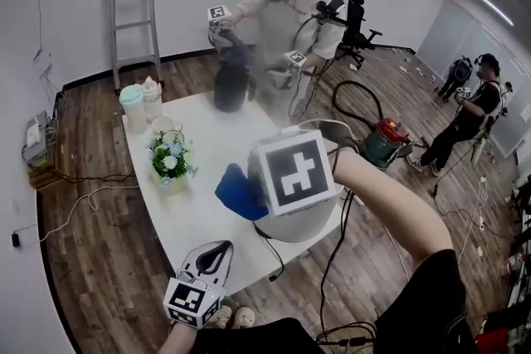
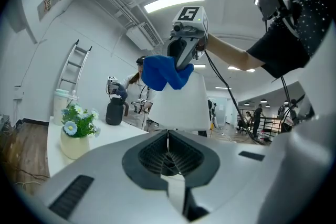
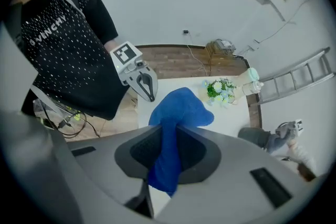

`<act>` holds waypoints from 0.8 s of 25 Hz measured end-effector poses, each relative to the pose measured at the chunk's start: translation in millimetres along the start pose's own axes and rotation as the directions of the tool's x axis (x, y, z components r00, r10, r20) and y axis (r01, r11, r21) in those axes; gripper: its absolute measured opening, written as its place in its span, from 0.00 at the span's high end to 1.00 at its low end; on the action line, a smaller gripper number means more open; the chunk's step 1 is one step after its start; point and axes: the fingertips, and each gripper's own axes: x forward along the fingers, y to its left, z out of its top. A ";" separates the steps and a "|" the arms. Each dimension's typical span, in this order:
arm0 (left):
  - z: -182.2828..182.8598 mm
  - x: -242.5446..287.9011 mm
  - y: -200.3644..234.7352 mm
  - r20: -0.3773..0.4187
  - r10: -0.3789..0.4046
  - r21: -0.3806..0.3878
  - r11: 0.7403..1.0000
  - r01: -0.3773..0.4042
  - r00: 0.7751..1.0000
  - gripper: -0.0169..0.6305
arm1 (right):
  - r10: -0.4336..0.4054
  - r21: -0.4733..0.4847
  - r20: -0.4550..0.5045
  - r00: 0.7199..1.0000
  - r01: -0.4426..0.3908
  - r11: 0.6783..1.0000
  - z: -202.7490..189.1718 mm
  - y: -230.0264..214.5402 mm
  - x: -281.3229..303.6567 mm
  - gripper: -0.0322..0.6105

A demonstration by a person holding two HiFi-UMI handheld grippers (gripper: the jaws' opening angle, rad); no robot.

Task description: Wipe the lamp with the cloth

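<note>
With the cloth [image 1: 239,191] clamped in the right gripper [image 2: 182,60] against the lamp [image 1: 303,224] at the table's [image 1: 207,157] near right, and the left gripper [image 1: 211,251] closed on nothing, light, even strokes were judged to be needed.

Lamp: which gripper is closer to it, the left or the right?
Right. The right gripper is just above the lamp with the blue cloth. The left gripper is apart, by the table edge.

- The white tabletop [image 1: 220,141] lies bare between the cream pot of white-blue flowers [image 1: 170,162] and the bunched blue cloth [image 1: 239,191] by the white cone lampshade [image 1: 307,230].
- Two pale plastic bottles [image 1: 141,105] fill its far left corner, a dark grey jug [image 1: 231,84] the far edge.
</note>
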 end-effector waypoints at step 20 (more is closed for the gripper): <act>-26.8 -18.9 45.2 -0.047 0.087 -0.001 0.996 -0.087 0.995 0.96 | -0.301 -0.245 -0.311 0.901 0.230 0.942 -1.5 71.3 152.1 0.83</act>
